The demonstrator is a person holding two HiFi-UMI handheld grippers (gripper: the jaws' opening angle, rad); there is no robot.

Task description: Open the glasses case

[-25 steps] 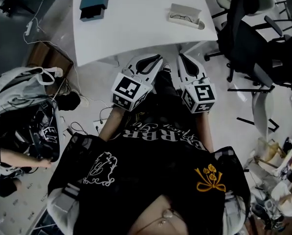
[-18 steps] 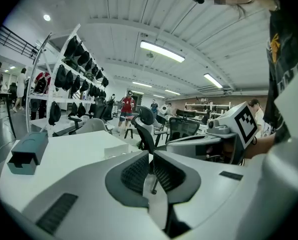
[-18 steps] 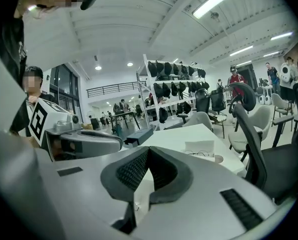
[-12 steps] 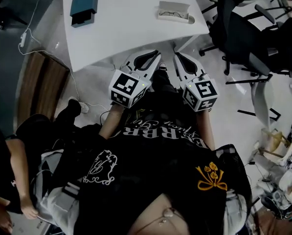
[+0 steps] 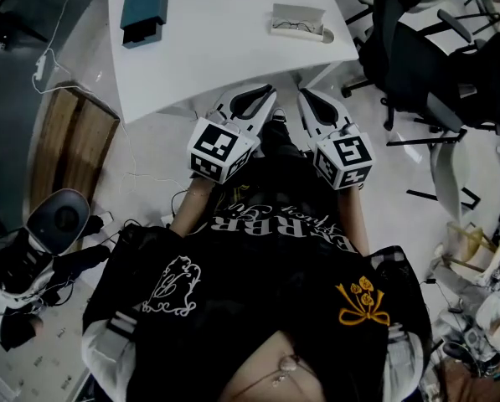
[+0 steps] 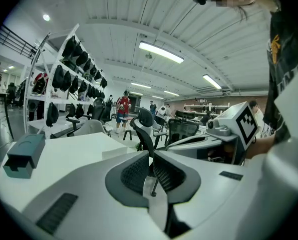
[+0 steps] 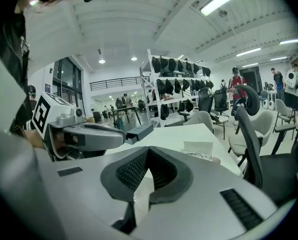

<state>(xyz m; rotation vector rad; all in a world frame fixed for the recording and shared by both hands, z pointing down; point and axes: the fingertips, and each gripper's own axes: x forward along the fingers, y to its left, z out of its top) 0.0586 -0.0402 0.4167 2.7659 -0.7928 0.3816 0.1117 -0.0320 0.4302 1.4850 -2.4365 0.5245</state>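
Note:
A white table point(image 5: 224, 44) holds a teal case point(image 5: 145, 0) at its far left. At its far right sits a white glasses case point(image 5: 297, 22), its lid up and a pair of glasses inside. Both grippers hang side by side below the table's near edge, close to the person's body. My left gripper point(image 5: 270, 93) is shut with nothing between its jaws. My right gripper point(image 5: 301, 95) is shut and empty too. In the left gripper view the left gripper point(image 6: 149, 151) points at the table, with the teal case point(image 6: 23, 154) to its left. In the right gripper view the right gripper point(image 7: 148, 150) faces the glasses point(image 7: 198, 154).
Dark office chairs point(image 5: 434, 48) crowd the floor right of the table. A wooden board point(image 5: 69, 149), cables and a round white device point(image 5: 32, 249) lie on the floor at the left. Shelves of dark bags point(image 6: 74, 69) stand beyond the table, with people further back.
The head view has swung, so the table sits further left in the picture. A person and bags at the left floor gave way to a white device. Both grippers stay shut, almost unmoved.

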